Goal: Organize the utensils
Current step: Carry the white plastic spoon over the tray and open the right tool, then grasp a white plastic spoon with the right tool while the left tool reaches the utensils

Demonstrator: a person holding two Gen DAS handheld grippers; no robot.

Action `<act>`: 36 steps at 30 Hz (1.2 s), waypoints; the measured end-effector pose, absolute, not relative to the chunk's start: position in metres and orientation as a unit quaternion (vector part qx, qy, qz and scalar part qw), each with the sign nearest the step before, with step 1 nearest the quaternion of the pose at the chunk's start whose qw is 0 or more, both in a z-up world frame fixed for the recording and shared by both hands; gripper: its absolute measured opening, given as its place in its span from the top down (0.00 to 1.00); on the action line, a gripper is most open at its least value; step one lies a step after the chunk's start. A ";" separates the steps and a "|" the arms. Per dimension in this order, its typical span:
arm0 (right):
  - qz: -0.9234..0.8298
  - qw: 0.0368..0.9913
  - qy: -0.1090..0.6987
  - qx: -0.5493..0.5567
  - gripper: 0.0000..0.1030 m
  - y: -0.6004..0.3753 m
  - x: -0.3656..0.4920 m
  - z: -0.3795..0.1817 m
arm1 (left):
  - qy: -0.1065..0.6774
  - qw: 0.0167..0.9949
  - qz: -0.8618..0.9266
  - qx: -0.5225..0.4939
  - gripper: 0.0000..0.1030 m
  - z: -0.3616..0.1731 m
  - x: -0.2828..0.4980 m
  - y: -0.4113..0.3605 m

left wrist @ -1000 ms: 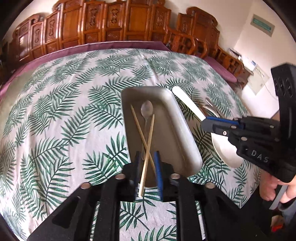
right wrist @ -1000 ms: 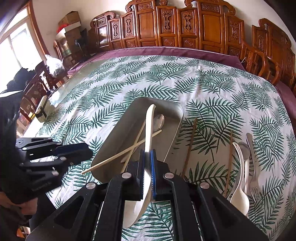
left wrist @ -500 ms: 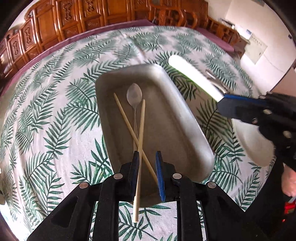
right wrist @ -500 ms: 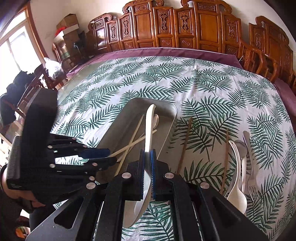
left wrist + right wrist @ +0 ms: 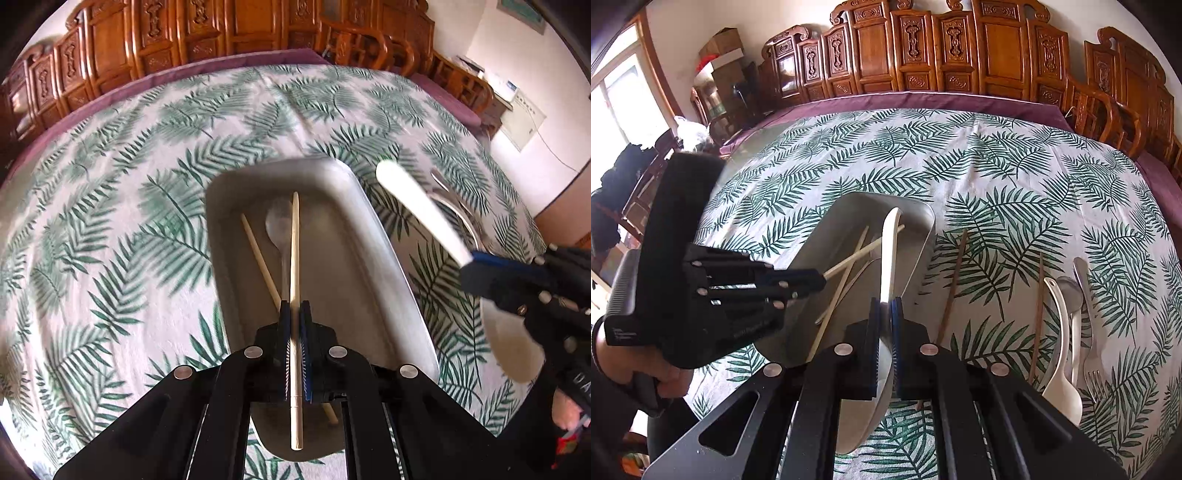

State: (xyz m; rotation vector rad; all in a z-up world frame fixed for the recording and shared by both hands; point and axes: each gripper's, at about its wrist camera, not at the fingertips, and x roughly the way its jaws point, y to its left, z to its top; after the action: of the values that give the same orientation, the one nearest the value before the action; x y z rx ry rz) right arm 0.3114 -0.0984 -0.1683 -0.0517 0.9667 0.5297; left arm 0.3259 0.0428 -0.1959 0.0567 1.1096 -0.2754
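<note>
- Left wrist view: your left gripper [image 5: 294,314] has just been closing and now pinches a pale chopstick [image 5: 294,258] near its thick near end, the pads pressed on both sides of it. The stick points away over the metal tray [image 5: 388,280], which sits on the counter [image 5: 110,221].
- Expect the chopstick to be light, stiff and smooth; held this close to one end it can swivel between the pads, so a hold nearer its middle would steady it.
- In the tray lie a second chopstick [image 5: 258,254] and a metal spoon [image 5: 282,236], crossing beneath the held one. Both look slick and thin, hard to lift off flat metal.
- Right wrist view: your right gripper [image 5: 885,321] is pressed together on a white ladle [image 5: 889,258] at the neck, handle reaching out over the tray [image 5: 812,258], bowl hanging near you. It looks like rigid plastic, light, but bowl-heavy, so it may droop.
- To the right on the counter [image 5: 997,184] lie two dark chopsticks [image 5: 951,291], a white spoon [image 5: 1063,350], a metal spoon [image 5: 1071,295] and a fork [image 5: 1089,332], not yet in the tray. Take them mid-shaft.
</note>
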 end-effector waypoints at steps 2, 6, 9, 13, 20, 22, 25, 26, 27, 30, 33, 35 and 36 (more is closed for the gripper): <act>0.253 0.851 0.460 -0.026 0.93 -0.095 0.314 -0.169 | 0.519 0.845 -0.132 0.012 0.84 -0.189 0.326 0.047; 0.264 0.846 0.463 -0.027 0.93 -0.081 0.321 -0.172 | 0.495 0.859 -0.127 -0.007 0.83 -0.172 0.319 0.058; 0.271 0.840 0.469 -0.026 0.92 -0.071 0.327 -0.176 | 0.483 0.867 -0.119 -0.014 0.83 -0.162 0.313 0.066; 0.272 0.835 0.478 -0.009 0.82 -0.064 0.336 -0.182 | 0.476 0.872 -0.112 -0.014 0.83 -0.154 0.305 0.071; 0.263 0.846 0.465 0.009 0.82 -0.094 0.331 -0.171 | 0.471 0.874 -0.120 -0.003 0.83 -0.146 0.290 0.061; 0.254 0.852 0.457 0.009 0.82 -0.111 0.327 -0.166 | 0.468 0.875 -0.126 -0.002 0.83 -0.143 0.288 0.055; 0.235 0.861 0.452 0.003 0.82 -0.146 0.320 -0.162 | 0.462 0.876 -0.137 0.001 0.83 -0.138 0.283 0.042; 0.225 0.863 0.452 -0.002 0.82 -0.159 0.319 -0.163 | 0.460 0.877 -0.141 0.002 0.83 -0.136 0.282 0.036; 0.216 0.865 0.453 -0.007 0.82 -0.172 0.318 -0.164 | 0.458 0.877 -0.146 0.001 0.83 -0.135 0.281 0.031; 0.189 0.865 0.465 -0.012 0.82 -0.207 0.320 -0.176 | 0.455 0.876 -0.157 0.001 0.82 -0.132 0.279 0.017; 0.172 0.861 0.478 -0.015 0.82 -0.231 0.323 -0.190 | 0.455 0.875 -0.165 0.002 0.82 -0.132 0.278 0.003; 0.164 0.858 0.487 -0.019 0.80 -0.239 0.325 -0.200 | 0.456 0.874 -0.170 0.003 0.81 -0.132 0.278 -0.006; 0.160 0.857 0.489 -0.021 0.80 -0.242 0.326 -0.205 | 0.456 0.873 -0.172 0.004 0.77 -0.133 0.278 -0.009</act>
State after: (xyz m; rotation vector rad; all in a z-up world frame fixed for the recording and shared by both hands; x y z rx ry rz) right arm 0.3260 -0.2424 -0.2053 -0.0442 1.0276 0.3362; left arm 0.2780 -0.0092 -0.1325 0.0089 0.9531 -0.3588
